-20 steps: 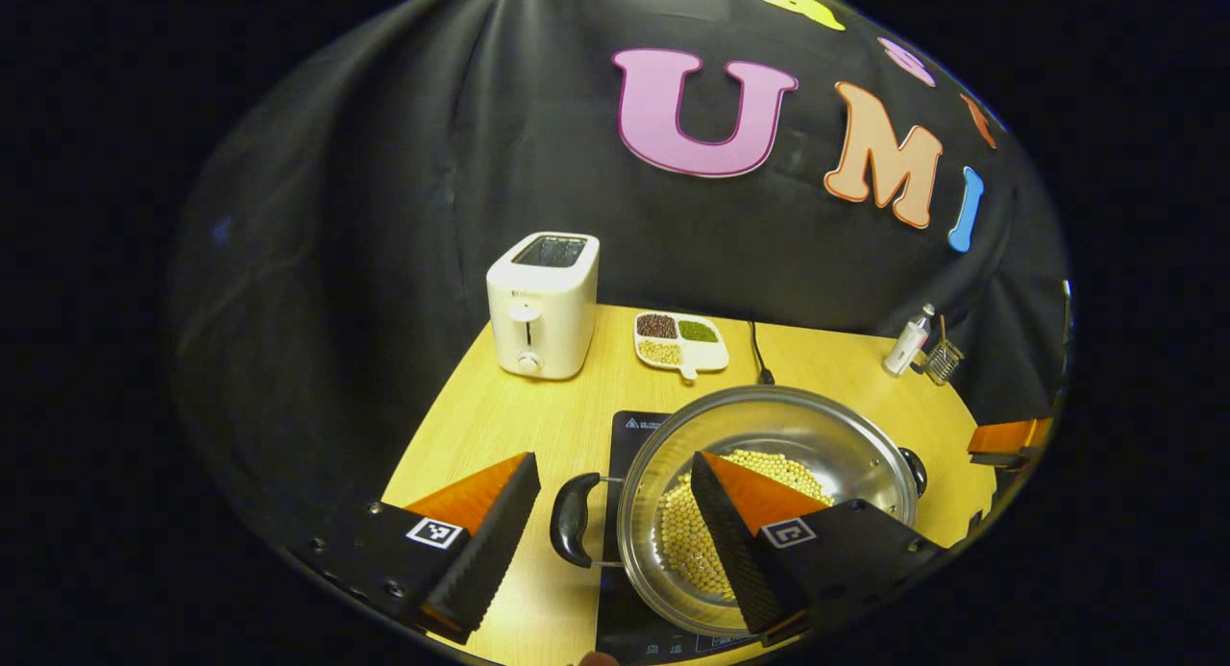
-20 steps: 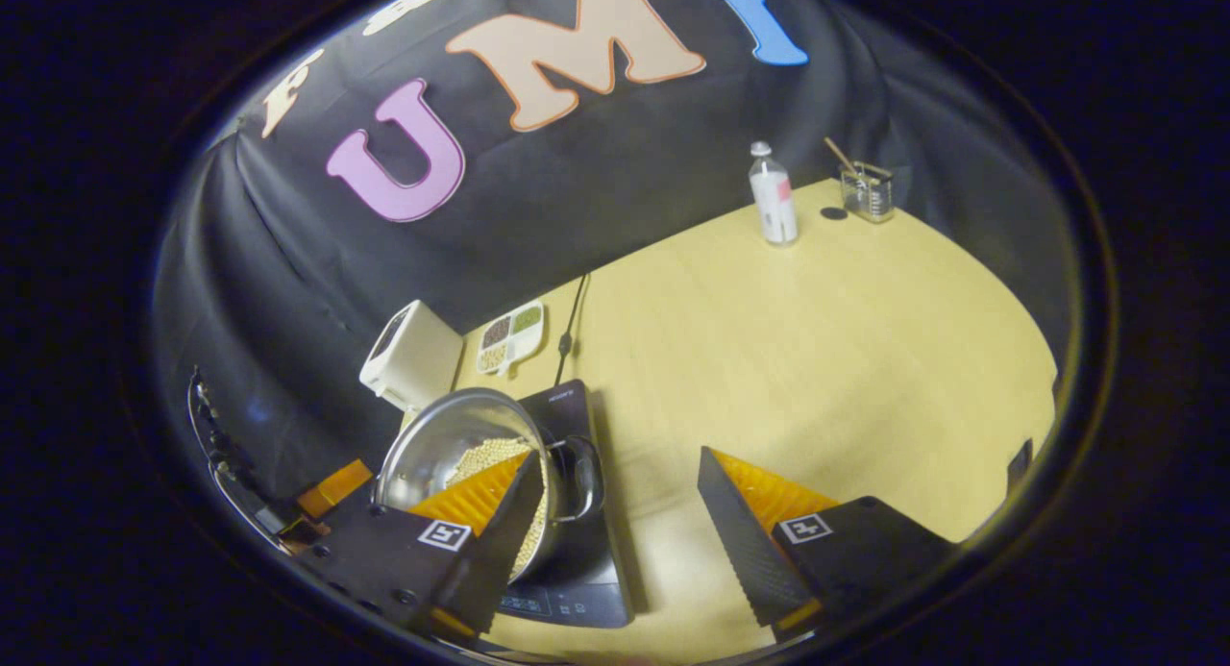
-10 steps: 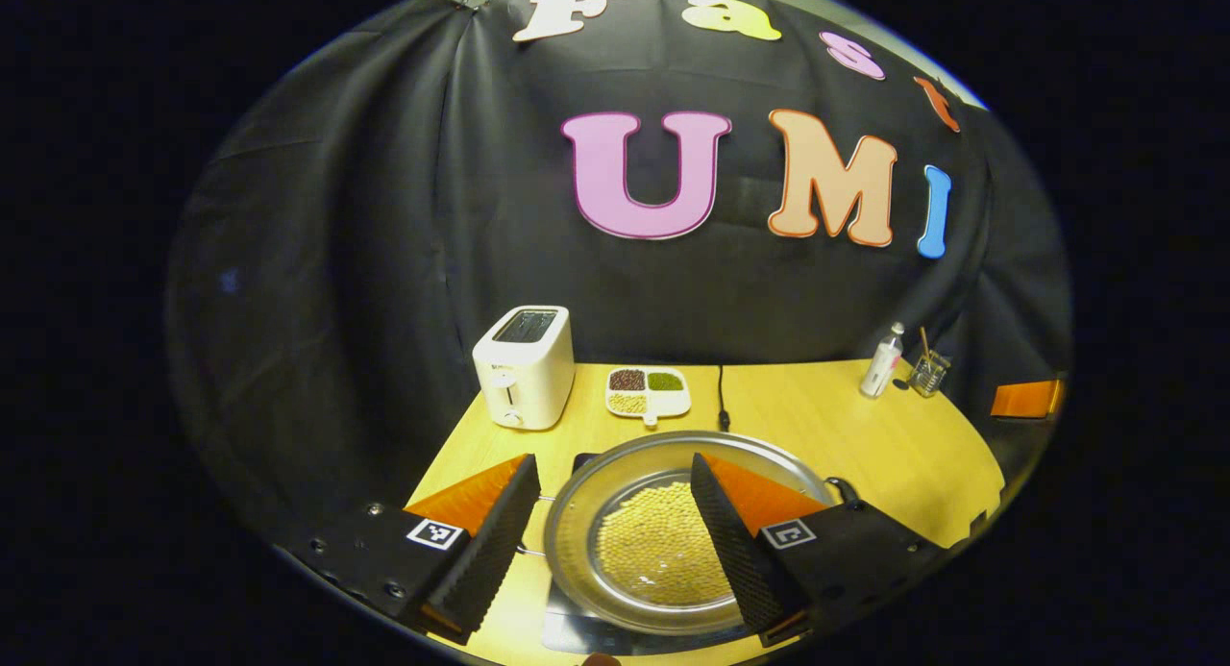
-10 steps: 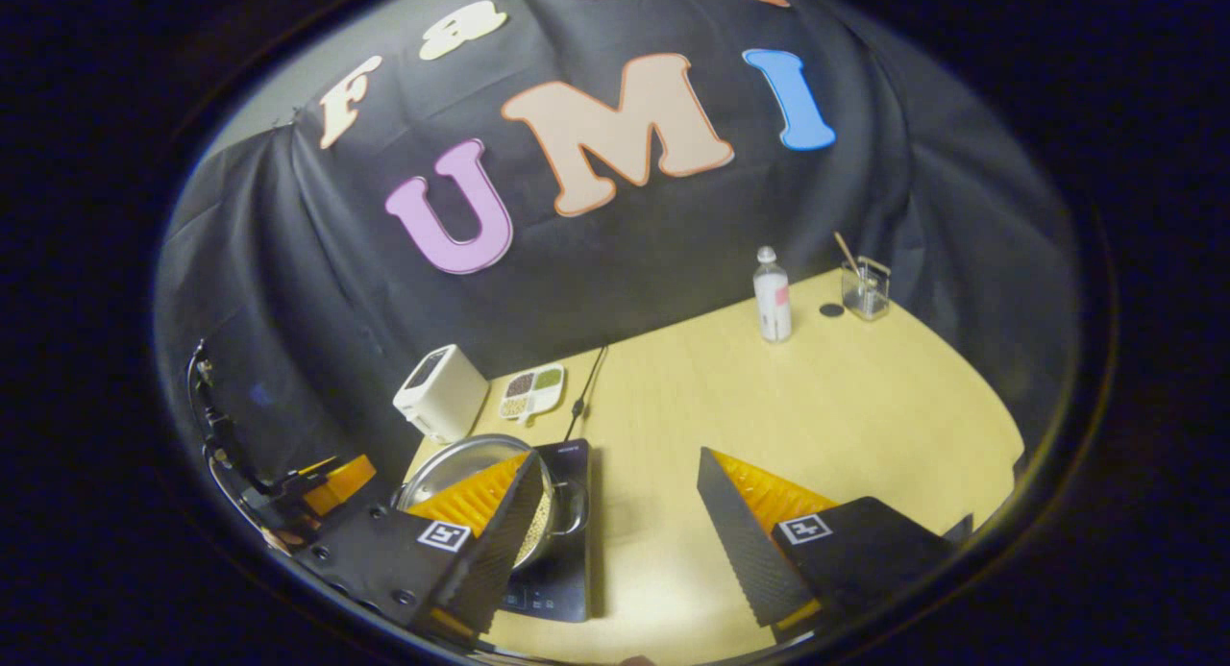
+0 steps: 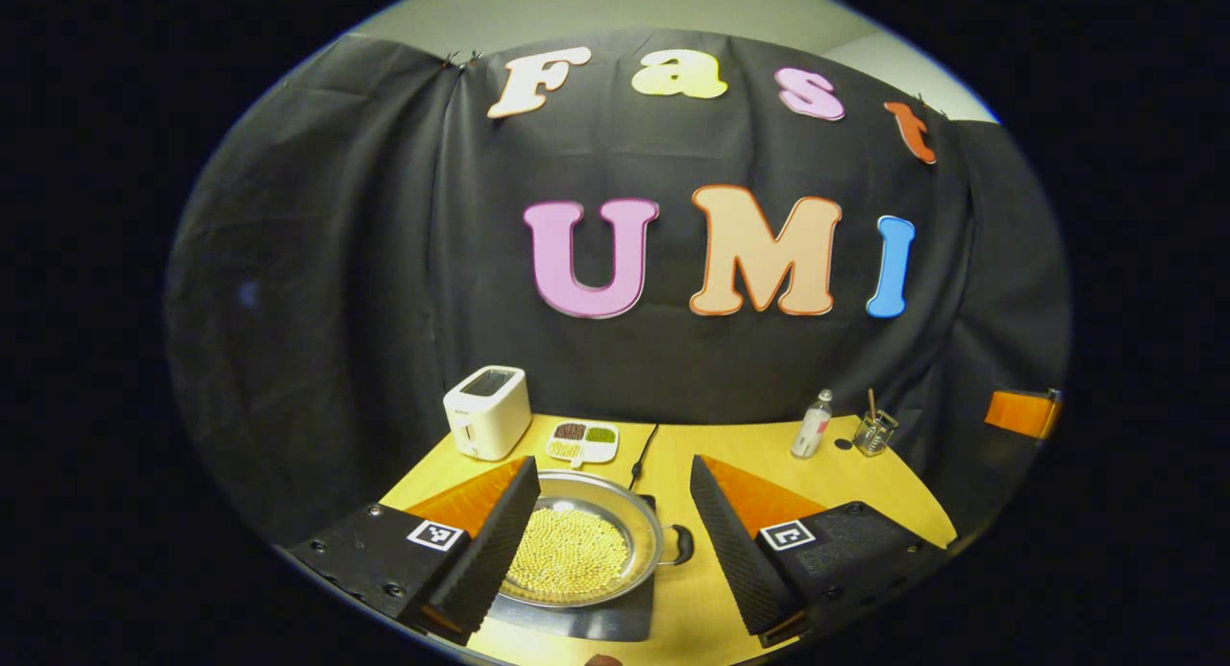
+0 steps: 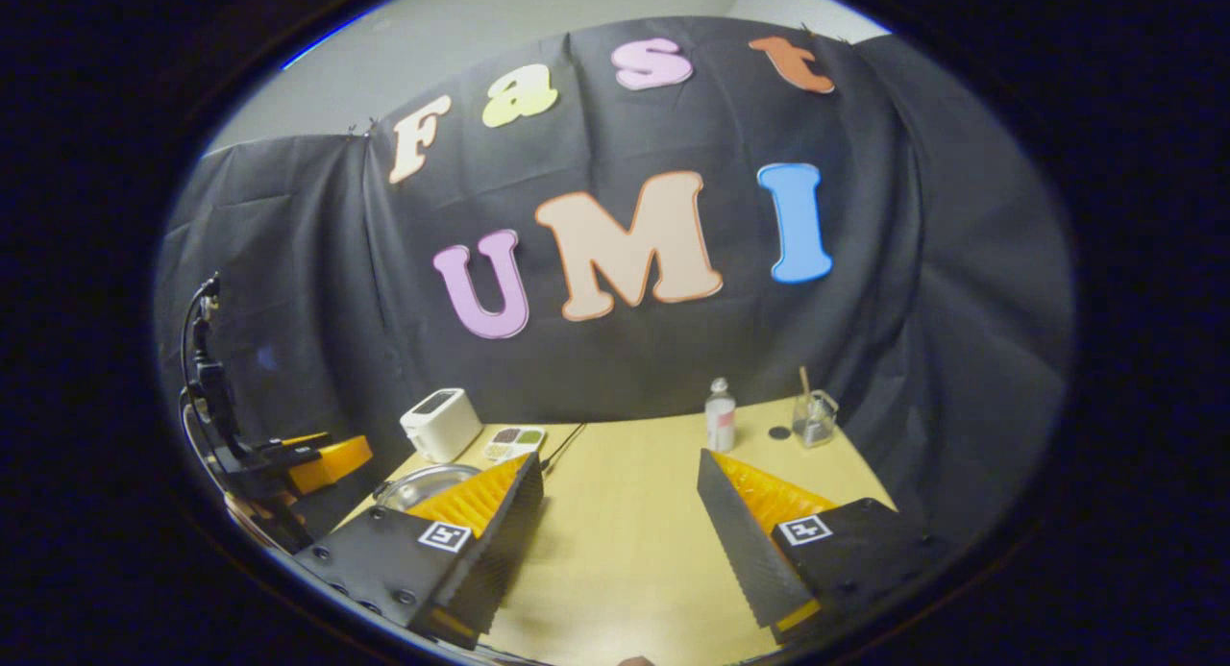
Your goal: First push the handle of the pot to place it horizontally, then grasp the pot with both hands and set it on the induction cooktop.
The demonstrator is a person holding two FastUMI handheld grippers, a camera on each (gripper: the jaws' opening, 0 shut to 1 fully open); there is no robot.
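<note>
A steel pot (image 5: 577, 554) holding soybeans rests on the black induction cooktop (image 5: 586, 621), its black handle (image 5: 678, 544) pointing right. In the left gripper view my left gripper (image 5: 611, 466) stands open, drawn back from the pot, with nothing between its fingers. The pot's left rim is hidden behind the left finger (image 5: 485, 551). In the right gripper view my right gripper (image 6: 620, 459) is open over bare table, and the pot (image 6: 423, 481) peeks out behind its left finger. The left gripper (image 6: 327, 455) shows orange at the far left there. The right gripper (image 5: 1023, 411) appears at the right edge of the left gripper view.
On the yellow table (image 5: 750, 445), a white toaster (image 5: 487, 411) and a divided dish of beans (image 5: 581, 440) stand at the back left. The cooktop's cord (image 5: 642, 452) runs backward. A small bottle (image 5: 813, 424) and a glass cup (image 5: 873, 433) stand at the back right.
Both grippers have drawn back and away from the pot, staying open. The pot now looks smaller and farther off, resting on the cooktop.
</note>
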